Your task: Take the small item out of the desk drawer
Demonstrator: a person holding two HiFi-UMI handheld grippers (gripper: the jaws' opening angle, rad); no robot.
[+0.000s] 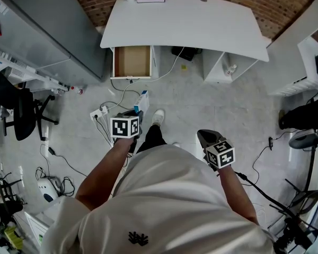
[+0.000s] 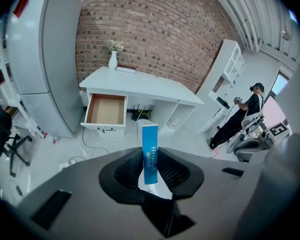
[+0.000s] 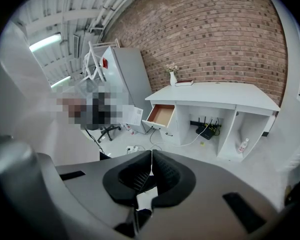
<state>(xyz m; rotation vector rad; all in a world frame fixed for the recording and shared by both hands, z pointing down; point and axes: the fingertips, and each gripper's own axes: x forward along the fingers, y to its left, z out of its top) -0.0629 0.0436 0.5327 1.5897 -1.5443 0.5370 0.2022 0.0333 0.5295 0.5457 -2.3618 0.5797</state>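
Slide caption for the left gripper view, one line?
Left gripper shut on a blue-and-white box, held upright between its jaws, facing the white desk with its drawer open.

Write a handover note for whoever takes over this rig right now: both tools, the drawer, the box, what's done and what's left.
Left tool: shut on the blue and white box, held upright.
Right tool: shut, nothing in it.
Drawer: open at the left end of the white desk; it looks empty.
Done: the box is out of the drawer, and the person stands a few steps from the desk.
Left: probably set the box down somewhere; the drawer is not yet closed.
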